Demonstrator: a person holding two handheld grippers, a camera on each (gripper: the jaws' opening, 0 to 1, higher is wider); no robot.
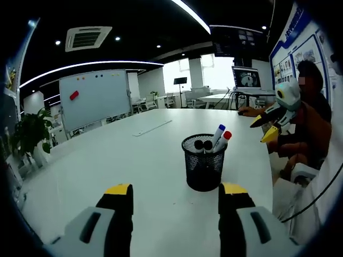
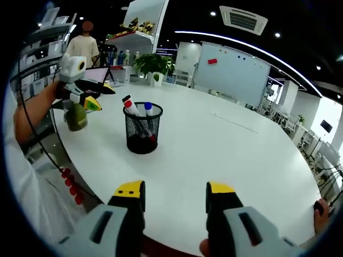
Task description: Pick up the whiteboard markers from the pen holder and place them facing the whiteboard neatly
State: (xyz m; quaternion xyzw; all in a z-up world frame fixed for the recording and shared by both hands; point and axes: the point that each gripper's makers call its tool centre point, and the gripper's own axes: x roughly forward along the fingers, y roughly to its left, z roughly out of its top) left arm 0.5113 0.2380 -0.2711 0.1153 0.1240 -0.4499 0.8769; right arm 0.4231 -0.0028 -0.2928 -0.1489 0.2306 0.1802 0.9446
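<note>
1. Your left gripper (image 1: 174, 197) and right gripper (image 2: 175, 194) both hover with jaws spread, holding nothing.
2. The black wire-mesh pen holder (image 1: 204, 162) stands ahead on the white table (image 1: 107, 160); pinch one protruding marker (image 1: 218, 134) near its cap.
3. Lift straight up, then aim it toward the distant whiteboard (image 1: 95, 97).

Both claws were held open and empty: the left claw (image 1: 176, 194) and the right claw (image 2: 175, 191).
</note>
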